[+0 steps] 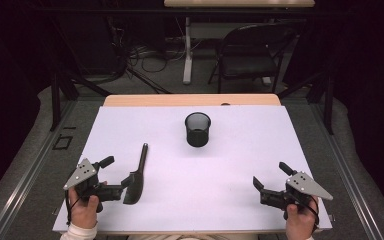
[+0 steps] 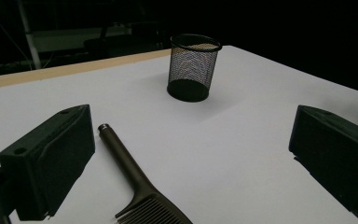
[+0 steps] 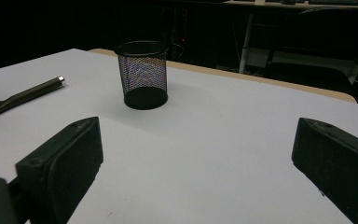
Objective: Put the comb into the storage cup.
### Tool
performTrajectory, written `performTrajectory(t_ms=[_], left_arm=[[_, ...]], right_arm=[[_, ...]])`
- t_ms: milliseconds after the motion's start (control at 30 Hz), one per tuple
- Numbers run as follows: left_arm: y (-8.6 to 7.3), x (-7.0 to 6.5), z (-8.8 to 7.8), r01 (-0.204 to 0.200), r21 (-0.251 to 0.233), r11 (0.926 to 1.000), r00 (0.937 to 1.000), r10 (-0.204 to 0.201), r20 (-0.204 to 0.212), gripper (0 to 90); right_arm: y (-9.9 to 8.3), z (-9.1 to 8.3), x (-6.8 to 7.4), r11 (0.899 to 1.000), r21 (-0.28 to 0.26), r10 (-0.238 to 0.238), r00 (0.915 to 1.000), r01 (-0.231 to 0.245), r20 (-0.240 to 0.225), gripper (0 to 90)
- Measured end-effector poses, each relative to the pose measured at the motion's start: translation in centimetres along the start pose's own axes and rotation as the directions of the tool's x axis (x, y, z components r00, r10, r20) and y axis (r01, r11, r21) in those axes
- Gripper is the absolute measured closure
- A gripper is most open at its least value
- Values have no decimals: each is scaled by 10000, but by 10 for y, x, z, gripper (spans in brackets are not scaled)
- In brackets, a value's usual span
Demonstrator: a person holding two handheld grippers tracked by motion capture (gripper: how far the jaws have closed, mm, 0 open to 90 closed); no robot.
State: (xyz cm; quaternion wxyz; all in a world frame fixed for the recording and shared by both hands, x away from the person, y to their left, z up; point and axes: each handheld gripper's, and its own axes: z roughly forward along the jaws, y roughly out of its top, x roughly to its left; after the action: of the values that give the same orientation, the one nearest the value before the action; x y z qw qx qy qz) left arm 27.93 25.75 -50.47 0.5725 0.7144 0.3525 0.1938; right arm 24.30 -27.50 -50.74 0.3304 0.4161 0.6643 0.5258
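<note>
A dark comb (image 1: 139, 172) with a long thin handle lies flat on the white table top (image 1: 240, 160), left of centre, with its toothed head toward the near edge. My left gripper (image 1: 117, 171) is open beside that head. In the left gripper view the comb (image 2: 135, 182) lies on the table between the wide-apart jaws, closer to the left one, untouched. A black mesh cup (image 1: 198, 130) stands upright at the table's middle, toward the back, also seen ahead as the cup (image 2: 193, 67). My right gripper (image 1: 271, 175) is open and holds nothing at the near right, facing the cup (image 3: 143, 74).
A wooden strip (image 1: 192, 100) borders the far table edge. Beyond it on the floor stand a black folding chair (image 1: 250, 50), a white desk leg (image 1: 187, 50) and loose cables (image 1: 145, 55). The comb's handle (image 3: 25, 97) shows at the left of the right gripper view.
</note>
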Motion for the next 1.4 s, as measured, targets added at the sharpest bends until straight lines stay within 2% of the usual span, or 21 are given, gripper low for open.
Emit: performTrajectory(t_ms=[100,267,333,500,733,800,833,1000,1133,1200,1233,1300,1367,1400], left_arm=[[-1,1,3,130,198,9997,9997,-125,-226,3],[-2,5,4,418,375,9984,9988,-407,-286,3],[-2,6,5,601,461,9971,9972,-579,-476,3],[-2,7,4,512,598,9969,9961,-467,-747,4],[1,12,0,850,362,9957,9921,-813,-951,10],[4,13,-2,890,278,9956,9911,-857,-1015,43],[7,14,-4,876,141,9961,9898,-854,-1142,92],[17,16,-5,1248,112,9921,9828,-1221,-1385,157],[22,17,-7,1494,44,9888,9751,-1466,-1666,167],[23,18,-7,1503,78,9886,9729,-1465,-1786,241],[24,19,-8,1659,88,9861,9694,-1614,-1851,283],[25,20,-7,1722,61,9850,9678,-1680,-1873,313],[26,21,-4,1843,273,9825,9604,-1741,-2176,343],[27,22,-2,1863,289,9821,9590,-1754,-2226,361]], right_arm=[[0,1,1,9999,52,-97,9999,97,-43,19],[0,1,2,9998,90,-186,9998,186,-42,21],[0,2,3,9997,104,-211,9998,212,-42,21],[0,2,5,9996,73,-282,9996,282,-33,21],[0,4,5,9993,170,-341,9994,342,-16,21],[-1,4,5,9994,150,-324,9995,325,-40,21],[-1,4,5,9994,206,-276,9996,277,-37,21],[-1,4,5,9994,176,-283,9996,284,-40,21],[-1,4,5,9995,183,-252,9997,253,-17,22],[-1,5,5,9995,197,-233,9997,234,-20,22],[-1,5,5,9996,179,-234,9997,235,-27,21],[-1,6,5,9995,204,-227,9997,228,-39,22],[-1,6,5,9996,228,-166,9999,166,-38,21],[-1,6,5,9996,238,-170,9998,172,-52,21]])
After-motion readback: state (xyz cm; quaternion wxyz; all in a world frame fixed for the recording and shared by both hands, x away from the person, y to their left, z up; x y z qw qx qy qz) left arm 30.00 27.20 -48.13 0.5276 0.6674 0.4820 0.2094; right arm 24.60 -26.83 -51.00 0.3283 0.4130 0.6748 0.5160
